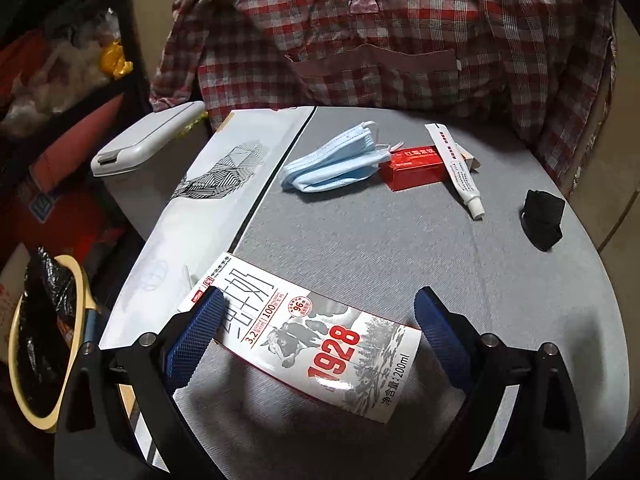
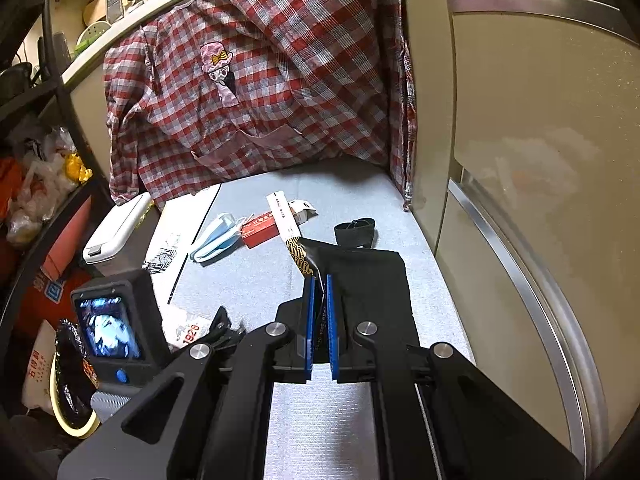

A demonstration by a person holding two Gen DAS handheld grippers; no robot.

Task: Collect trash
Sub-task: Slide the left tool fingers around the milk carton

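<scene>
My left tool (image 1: pixel 316 332) straddles the milk carton (image 1: pixel 308 340), released, my right tool (image 2: pixel 319 312) clenched on a black bag (image 2: pixel 372 276); a skewed squeeze could squirt the carton away.

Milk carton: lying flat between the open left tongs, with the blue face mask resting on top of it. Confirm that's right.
Not quite. The milk carton does lie flat between the open left tongs, but the face mask lies apart on the table, beside the red box. The left wrist view shows it.

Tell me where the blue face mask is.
Left wrist view: the blue face mask lies on the grey table, touching the red box on its right.
</scene>
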